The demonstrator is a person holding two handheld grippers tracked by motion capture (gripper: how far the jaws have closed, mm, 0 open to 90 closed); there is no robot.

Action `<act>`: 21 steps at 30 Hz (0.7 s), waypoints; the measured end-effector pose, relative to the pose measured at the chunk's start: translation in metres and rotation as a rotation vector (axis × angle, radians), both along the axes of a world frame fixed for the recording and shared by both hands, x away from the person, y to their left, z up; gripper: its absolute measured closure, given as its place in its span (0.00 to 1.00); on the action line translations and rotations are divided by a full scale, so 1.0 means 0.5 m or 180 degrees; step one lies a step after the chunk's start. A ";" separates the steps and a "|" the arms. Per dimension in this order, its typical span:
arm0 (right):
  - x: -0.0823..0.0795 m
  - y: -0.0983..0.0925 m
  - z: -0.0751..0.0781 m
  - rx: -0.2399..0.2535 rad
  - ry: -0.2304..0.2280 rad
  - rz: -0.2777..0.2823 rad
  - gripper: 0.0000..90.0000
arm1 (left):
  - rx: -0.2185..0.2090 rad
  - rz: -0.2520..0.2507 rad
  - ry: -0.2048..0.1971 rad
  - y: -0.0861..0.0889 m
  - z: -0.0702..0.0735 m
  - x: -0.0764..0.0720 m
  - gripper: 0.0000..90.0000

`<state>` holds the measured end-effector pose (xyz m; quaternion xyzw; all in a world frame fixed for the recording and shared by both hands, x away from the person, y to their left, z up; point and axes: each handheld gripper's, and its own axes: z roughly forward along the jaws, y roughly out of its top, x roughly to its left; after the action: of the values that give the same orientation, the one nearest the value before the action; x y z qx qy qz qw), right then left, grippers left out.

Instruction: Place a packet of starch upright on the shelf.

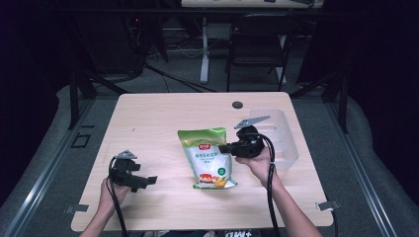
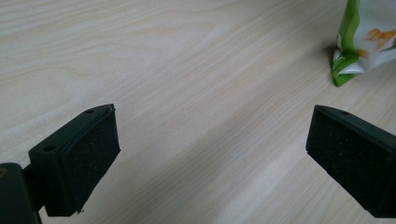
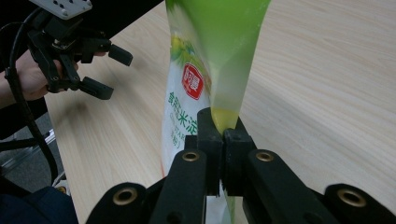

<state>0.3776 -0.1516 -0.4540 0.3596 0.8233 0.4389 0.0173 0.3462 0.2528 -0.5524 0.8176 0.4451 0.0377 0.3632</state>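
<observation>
The right claw [image 1: 228, 148] is pressed together on the right edge of the green-and-white food pouch [image 1: 207, 157], pinching the film between its pads, as the right gripper view shows [image 3: 223, 135]. The pouch sits near the middle of the counter [image 1: 148, 118], its lower end toward the near edge. Right of the pouch stands a clear plastic bin [image 1: 279, 136]. Left of the pouch, well apart, the left claw [image 1: 148, 180] is spread wide over bare wood.
</observation>
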 end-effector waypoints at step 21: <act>-0.001 0.006 0.045 -0.0081 -0.0195 0.0060 0.99 | -0.0001 -0.0001 0.0016 0.000 -0.001 0.001 0.03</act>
<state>0.3772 -0.1485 -0.4312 0.3380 0.8312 0.4393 0.0429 0.3469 0.2529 -0.5530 0.8178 0.4459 0.0355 0.3622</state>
